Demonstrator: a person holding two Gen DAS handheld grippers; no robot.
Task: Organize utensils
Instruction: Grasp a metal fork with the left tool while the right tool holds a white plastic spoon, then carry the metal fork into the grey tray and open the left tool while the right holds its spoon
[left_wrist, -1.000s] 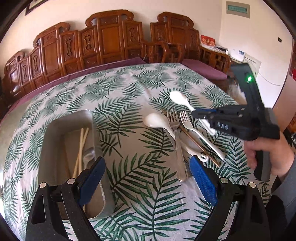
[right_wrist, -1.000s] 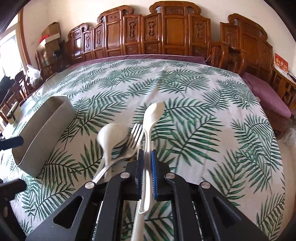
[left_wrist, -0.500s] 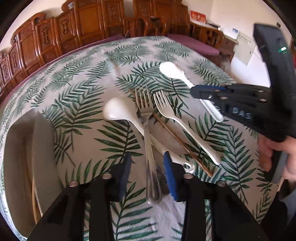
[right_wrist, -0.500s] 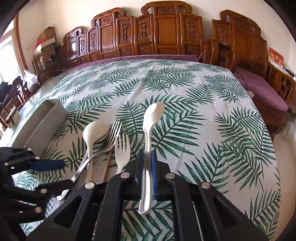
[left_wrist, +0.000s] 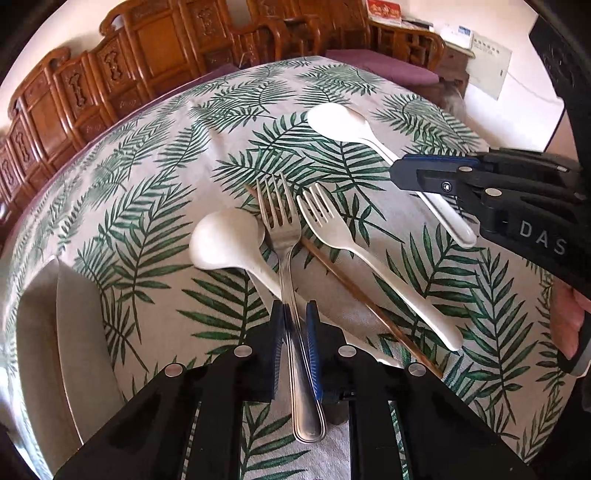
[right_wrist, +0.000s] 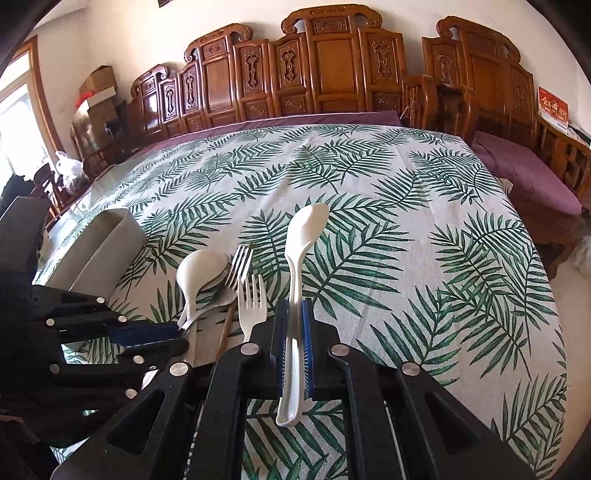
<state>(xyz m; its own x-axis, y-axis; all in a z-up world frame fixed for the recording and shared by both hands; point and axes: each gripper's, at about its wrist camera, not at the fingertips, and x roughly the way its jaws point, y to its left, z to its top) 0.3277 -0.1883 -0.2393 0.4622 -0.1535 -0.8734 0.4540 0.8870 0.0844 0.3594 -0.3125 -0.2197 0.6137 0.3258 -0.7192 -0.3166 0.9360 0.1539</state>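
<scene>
Left wrist view: left hand-held gripper (left_wrist: 294, 341) just closing, pinching metal fork (left_wrist: 286, 266) handle, tines pointing away lengthwise.

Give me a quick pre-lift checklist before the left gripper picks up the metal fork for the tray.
1. left gripper jaws around the metal fork handle: ok, they have just been closing on it.
2. Firm pad contact: cannot tell.
3. Fork free to lift: not ok, its neck lies over the white spoon and a chopstick.
4. right gripper shut on its held spoon: ok.
5. White plastic fork clear of the left jaws: ok.
6. Grey tray within view: ok; free space inside: cannot tell.
</scene>
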